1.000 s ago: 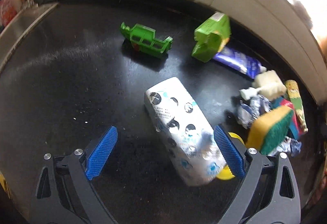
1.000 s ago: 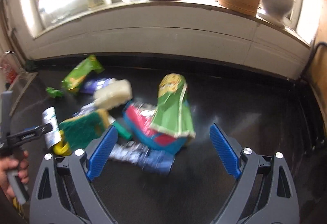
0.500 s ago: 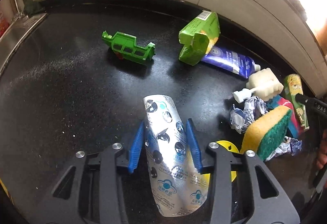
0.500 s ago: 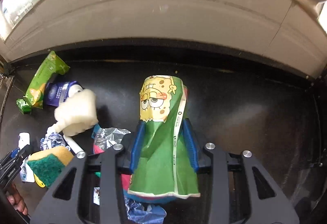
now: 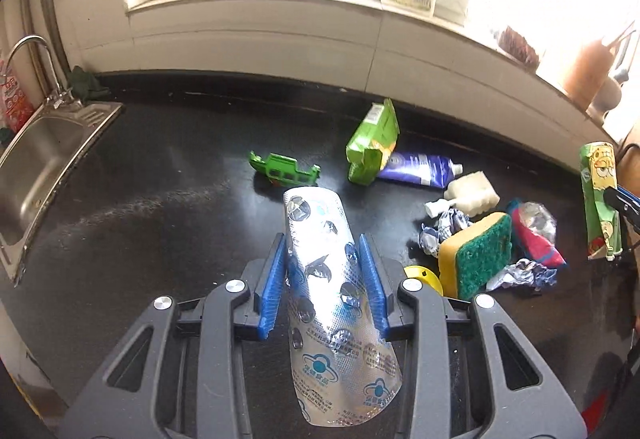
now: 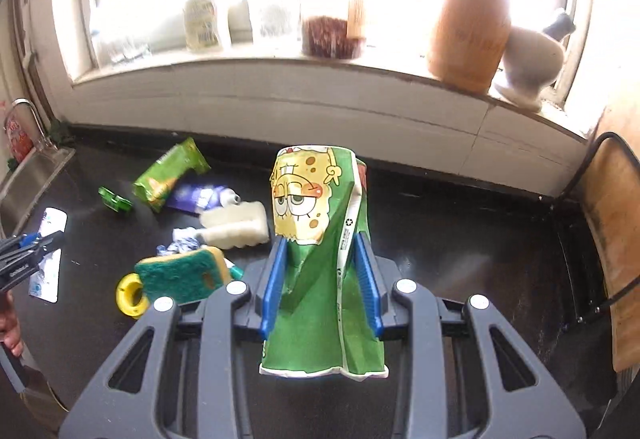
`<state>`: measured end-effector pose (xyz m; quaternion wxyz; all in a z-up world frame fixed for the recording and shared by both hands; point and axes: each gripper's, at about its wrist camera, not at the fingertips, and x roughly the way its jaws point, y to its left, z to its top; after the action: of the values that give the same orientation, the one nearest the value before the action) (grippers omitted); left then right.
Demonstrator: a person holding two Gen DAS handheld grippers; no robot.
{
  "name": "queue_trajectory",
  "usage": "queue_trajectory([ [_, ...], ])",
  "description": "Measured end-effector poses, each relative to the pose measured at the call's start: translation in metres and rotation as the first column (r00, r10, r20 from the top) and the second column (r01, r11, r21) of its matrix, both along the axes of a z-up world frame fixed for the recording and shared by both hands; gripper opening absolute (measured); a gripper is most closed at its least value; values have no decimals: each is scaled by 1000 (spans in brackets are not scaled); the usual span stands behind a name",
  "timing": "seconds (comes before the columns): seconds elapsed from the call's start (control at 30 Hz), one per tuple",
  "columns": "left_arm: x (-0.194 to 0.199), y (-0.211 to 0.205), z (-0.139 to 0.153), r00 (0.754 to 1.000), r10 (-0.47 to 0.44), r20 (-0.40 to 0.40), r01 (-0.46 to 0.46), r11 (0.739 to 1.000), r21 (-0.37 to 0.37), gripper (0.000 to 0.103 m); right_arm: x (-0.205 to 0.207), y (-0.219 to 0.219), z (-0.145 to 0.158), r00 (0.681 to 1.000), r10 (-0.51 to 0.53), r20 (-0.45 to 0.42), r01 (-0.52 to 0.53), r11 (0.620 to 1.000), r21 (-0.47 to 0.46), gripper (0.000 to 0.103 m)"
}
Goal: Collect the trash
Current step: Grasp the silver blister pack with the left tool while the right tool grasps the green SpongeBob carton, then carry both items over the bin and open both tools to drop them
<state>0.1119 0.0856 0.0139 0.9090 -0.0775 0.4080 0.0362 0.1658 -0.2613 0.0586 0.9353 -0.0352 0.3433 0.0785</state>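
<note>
A: Foil first, nearest the left camera: the silver blister pack [image 5: 334,303] sits pinched between the blue pads [image 5: 273,289] of the left gripper [image 5: 323,285], lifted off the black counter [image 5: 160,207], the jaws still squeezing in a touch.

B: And the other hand?

A: The right gripper [image 6: 321,285] is clamped narrow on the green cartoon carton [image 6: 320,255], which stands up between its pads, clear of the counter too.

B: What lies past them?

A: Just beyond the blister pack, a yellow ring [image 5: 422,275] and a yellow-and-green sponge [image 5: 476,255], touching crumpled foil wrappers [image 5: 440,227]. A red and blue wrapper [image 5: 534,235] is beside the sponge. Farther on, a white pump bottle [image 5: 470,191], a blue tube [image 5: 418,167] and a green carton [image 5: 372,143] leaning on it.

B: The small green thing?

A: A green plastic piece [image 5: 284,167], apart from the pile. Far left, the steel sink [image 5: 36,163]; at the back, the windowsill [image 6: 280,67] with jars.
</note>
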Motion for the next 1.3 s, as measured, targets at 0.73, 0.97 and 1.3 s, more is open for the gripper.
queue_trajectory([
  [0.73,-223,64,-43,996,85,6,-85,991,99,36,-160,230,-64,847,518,-122,-498,852,160,35],
  [0.97,-284,138,-57,965,263,4,-262,961,91,37,-218,346,-80,704,694,-151,-674,720,167,35],
  [1.3,-394,266,-145,839,533,-111,-535,845,17,37,-309,521,-148,444,855,-268,-842,500,202,36],
])
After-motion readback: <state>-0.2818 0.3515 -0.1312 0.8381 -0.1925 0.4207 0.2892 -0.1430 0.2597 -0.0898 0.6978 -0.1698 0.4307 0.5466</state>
